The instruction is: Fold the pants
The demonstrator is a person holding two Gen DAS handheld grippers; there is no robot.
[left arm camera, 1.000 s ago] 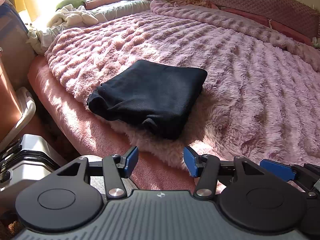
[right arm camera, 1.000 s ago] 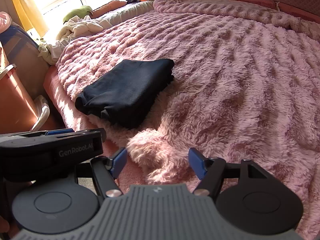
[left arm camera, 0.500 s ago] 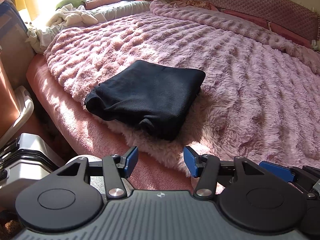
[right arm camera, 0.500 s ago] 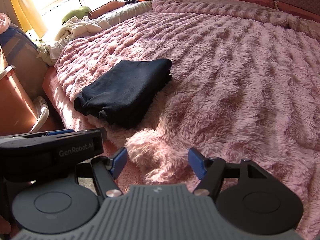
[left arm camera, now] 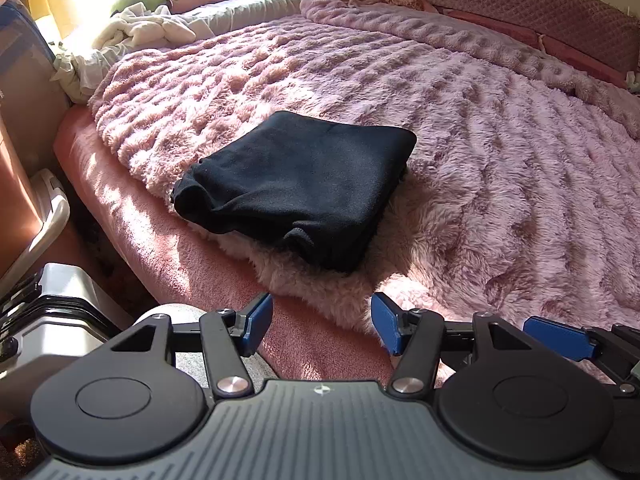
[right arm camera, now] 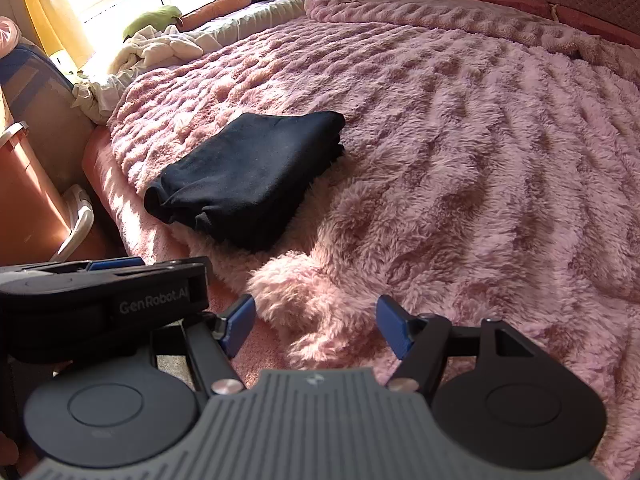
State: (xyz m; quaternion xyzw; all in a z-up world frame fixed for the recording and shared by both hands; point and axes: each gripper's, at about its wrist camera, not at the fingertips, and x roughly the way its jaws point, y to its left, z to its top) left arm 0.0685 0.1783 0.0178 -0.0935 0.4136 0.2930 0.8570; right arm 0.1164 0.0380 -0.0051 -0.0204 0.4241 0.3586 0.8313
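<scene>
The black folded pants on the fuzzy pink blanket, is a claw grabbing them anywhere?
No. The black folded pants lie free; the left claw and right claw are open, holding nothing.

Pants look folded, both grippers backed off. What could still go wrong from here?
1. The folded black pants lie near the bed's edge on the fluffy pink blanket; a nudge might slide them off.
2. Their near edge is bunched and loose, so the fold may slump open.
3. The left gripper and right gripper are open and empty; a re-grab could catch blanket pile.
</scene>
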